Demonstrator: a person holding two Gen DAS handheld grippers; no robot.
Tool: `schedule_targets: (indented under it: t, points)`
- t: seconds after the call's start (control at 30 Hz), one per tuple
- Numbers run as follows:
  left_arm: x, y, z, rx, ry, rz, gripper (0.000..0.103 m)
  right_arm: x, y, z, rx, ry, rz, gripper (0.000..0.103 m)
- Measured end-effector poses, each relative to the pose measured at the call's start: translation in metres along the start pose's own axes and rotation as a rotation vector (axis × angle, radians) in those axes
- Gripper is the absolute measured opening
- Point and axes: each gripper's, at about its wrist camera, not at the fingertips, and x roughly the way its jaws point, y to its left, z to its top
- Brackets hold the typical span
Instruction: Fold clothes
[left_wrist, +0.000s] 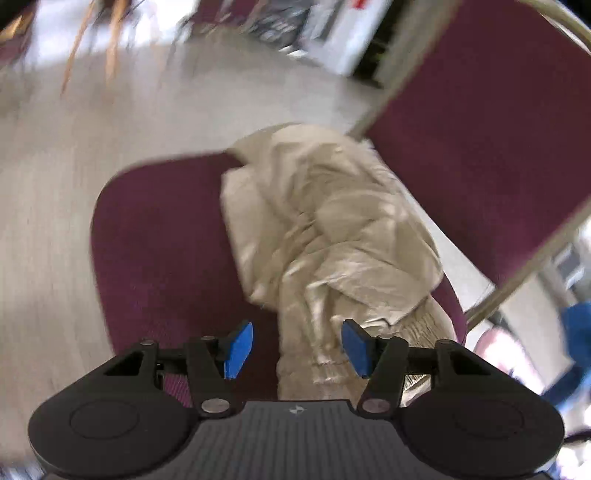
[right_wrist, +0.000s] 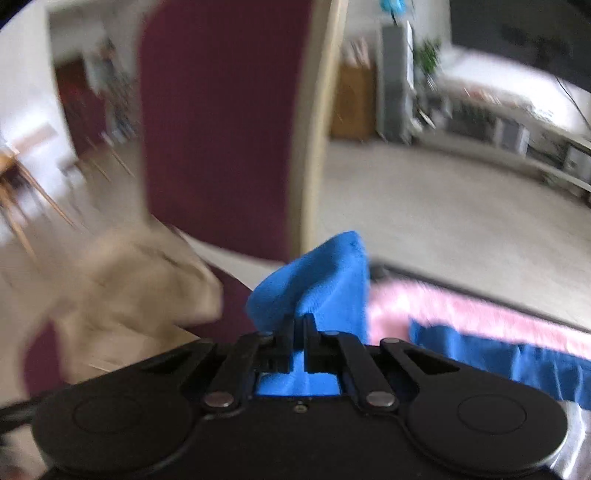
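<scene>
On the maroon chair seat (left_wrist: 159, 251), a crumpled beige garment (left_wrist: 332, 236) lies bunched from centre toward 5 o'clock in the left wrist view, its ribbed hem end trailing down toward the left tongs (left_wrist: 297, 349). Left tongs released, jaws apart, blue pads (left_wrist: 240, 349) on either side of the hem strip; cloth sits between them but the pads do not press it. Chair backrest (left_wrist: 491, 140) fills the 1–3 o'clock area with its pale metal frame along the edge; light floor (left_wrist: 74, 166) at 9–12 o'clock, all motion-blurred. In the right wrist view the right tongs (right_wrist: 300, 325) are clenched on a blue cloth (right_wrist: 317, 277), a fold of which peaks up just past the jaws at centre, with more of it showing behind the jaws. More blue fabric lies at 4 o'clock on a pink fluffy surface (right_wrist: 461, 306). The beige garment shows blurred at 8–9 o'clock on the chair seat, the backrest upright at 12 o'clock. Room furniture beyond is too blurred to tell.
</scene>
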Motion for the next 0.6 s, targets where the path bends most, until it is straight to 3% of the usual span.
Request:
schedule_targets:
  t: [0.07, 0.2, 0.3, 0.4, 0.47, 0.5, 0.6]
  points:
    - [-0.007, 0.014, 0.003, -0.060, -0.004, -0.013, 0.052, -0.039, 0.010, 0.006, -0.010, -0.082, 0.092, 0.004]
    - [-0.032, 0.027, 0.010, -0.113, -0.103, -0.026, 0.052, -0.086, 0.041, 0.010, -0.080, -0.179, 0.235, 0.004]
    - [-0.049, 0.034, 0.014, -0.164, -0.186, -0.017, 0.053, -0.081, 0.072, 0.012, -0.128, -0.173, 0.291, 0.004]
    - [-0.052, 0.033, 0.015, -0.160, -0.239, 0.033, 0.054, -0.045, 0.099, 0.009, -0.175, -0.127, 0.299, 0.006]
    - [-0.045, 0.030, 0.015, -0.132, -0.251, 0.077, 0.055, -0.010, 0.116, 0.003, -0.195, -0.057, 0.302, 0.016]
    - [-0.040, 0.029, 0.015, -0.121, -0.233, 0.081, 0.055, 0.004, 0.124, 0.001, -0.201, -0.028, 0.298, 0.031]
    - [-0.029, 0.028, 0.016, -0.099, -0.194, 0.070, 0.055, -0.001, 0.133, 0.004, -0.168, -0.008, 0.222, 0.042]
